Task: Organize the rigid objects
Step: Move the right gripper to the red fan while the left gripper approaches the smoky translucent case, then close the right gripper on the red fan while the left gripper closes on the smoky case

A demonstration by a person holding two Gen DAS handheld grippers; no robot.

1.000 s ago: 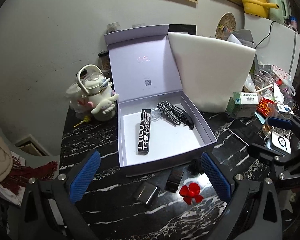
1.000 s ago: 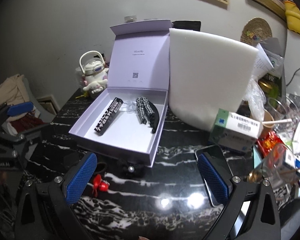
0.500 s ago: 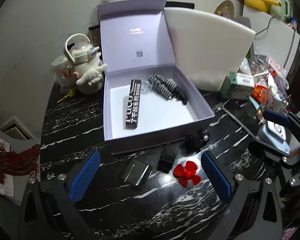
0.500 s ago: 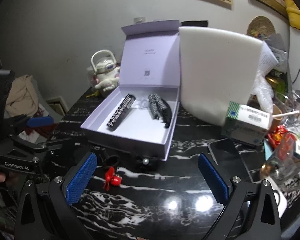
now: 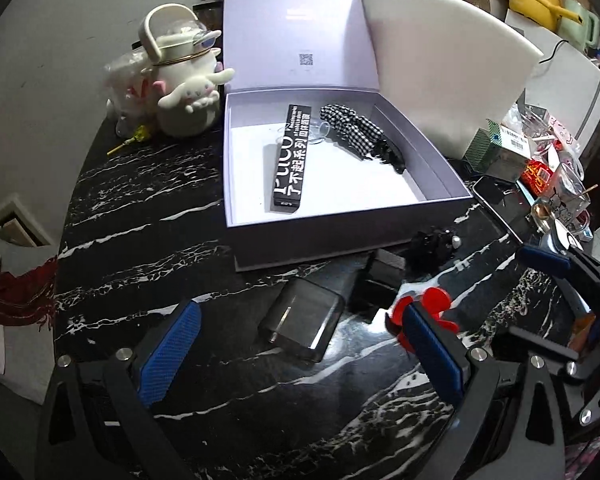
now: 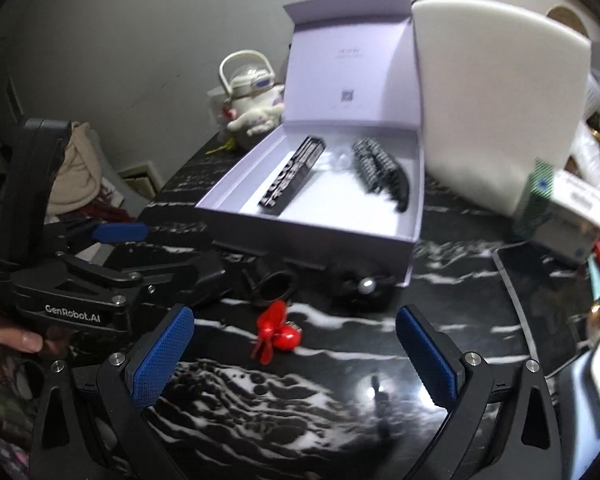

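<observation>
The lavender box (image 5: 340, 184) is sitting open at twelve o'clock, already holding a black carton (image 5: 290, 160) and a checkered hair clip (image 5: 356, 132). A grey charger (image 5: 302, 322), a red fan (image 6: 276, 334) and small black pieces are still lying loose on the marble table (image 5: 148, 240), so the sorting looks partly done. The left gripper (image 5: 300, 354) is hovering with its jaws wide apart around the charger, touching nothing; the right gripper (image 6: 292, 354) is likewise gaping empty, the fan at its twelve o'clock.

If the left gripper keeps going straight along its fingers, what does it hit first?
Most likely the dark charger block, lying on the table between the open left gripper fingers. Beyond it sits the lavender box. Depth is uncertain.
</observation>
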